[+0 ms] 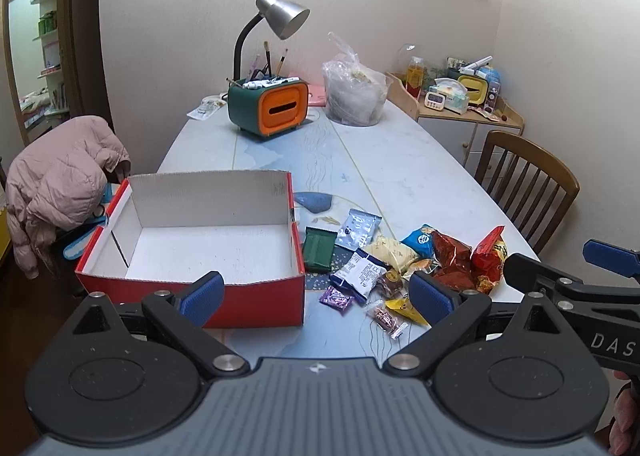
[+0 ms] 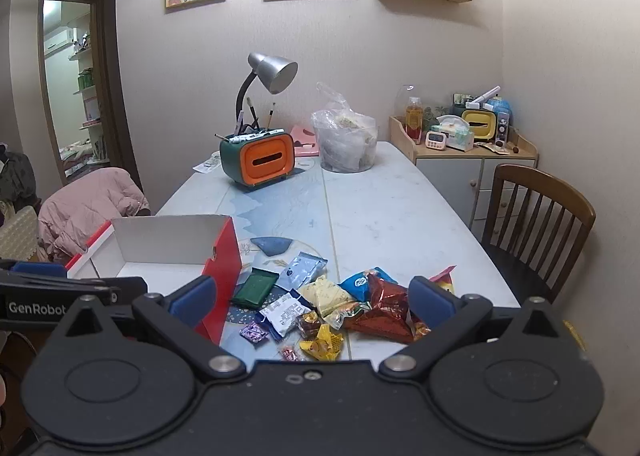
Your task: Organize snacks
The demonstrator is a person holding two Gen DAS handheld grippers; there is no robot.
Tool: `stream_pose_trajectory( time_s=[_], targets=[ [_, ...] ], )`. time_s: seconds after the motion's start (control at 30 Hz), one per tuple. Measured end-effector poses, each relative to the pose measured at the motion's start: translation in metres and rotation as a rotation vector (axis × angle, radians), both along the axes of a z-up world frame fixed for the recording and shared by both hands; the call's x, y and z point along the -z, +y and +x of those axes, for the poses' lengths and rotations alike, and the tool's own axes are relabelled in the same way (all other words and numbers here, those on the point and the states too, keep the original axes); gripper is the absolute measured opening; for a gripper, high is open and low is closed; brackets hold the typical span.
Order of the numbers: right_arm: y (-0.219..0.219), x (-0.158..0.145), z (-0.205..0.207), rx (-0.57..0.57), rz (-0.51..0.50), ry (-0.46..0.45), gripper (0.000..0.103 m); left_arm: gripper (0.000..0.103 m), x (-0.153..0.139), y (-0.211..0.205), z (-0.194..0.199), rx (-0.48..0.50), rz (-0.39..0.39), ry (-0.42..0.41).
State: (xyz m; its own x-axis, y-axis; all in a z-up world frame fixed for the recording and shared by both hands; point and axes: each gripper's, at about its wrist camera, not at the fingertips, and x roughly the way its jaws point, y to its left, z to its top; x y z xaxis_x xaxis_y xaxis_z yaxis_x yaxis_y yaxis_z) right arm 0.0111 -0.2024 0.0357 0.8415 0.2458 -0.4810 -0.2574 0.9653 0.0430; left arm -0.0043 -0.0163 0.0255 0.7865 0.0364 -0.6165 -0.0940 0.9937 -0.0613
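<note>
Snack pile [image 2: 340, 304], loose on table [image 2: 400, 216]; red box [image 1: 192, 296] beside it, bare inside.
My left gripper [image 1: 316, 292] and right gripper [image 2: 312, 296]: jaws wide, holding nothing. I'd pinch one packet by its edge.

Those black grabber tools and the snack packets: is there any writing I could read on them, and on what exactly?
"GenRobot": white letters on the side of the left gripper, seen from the right wrist camera.
"DAS": white letters, cut off by the picture edge, on the side of the right gripper, seen from the left wrist camera.
White packet: print too small to read.
Other snacks and the timer: blurred, unreadable.
</note>
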Motion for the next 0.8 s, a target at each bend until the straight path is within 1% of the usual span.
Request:
stream_pose_trajectory(
  time_s=[0.4, 0.8],
  targets=[
    [-0.024, 0.002, 0.015, -0.038, 0.010, 0.037, 0.102, 0.100, 0.003, -0.024, 0.009, -0.037, -0.001, 0.015],
    [-0.048, 0.000, 0.030, -0.071, 0.009, 0.040, 0.102, 0.100, 0.000, -0.046, 0.018, -0.064, -0.013, 0.011]
  ],
)
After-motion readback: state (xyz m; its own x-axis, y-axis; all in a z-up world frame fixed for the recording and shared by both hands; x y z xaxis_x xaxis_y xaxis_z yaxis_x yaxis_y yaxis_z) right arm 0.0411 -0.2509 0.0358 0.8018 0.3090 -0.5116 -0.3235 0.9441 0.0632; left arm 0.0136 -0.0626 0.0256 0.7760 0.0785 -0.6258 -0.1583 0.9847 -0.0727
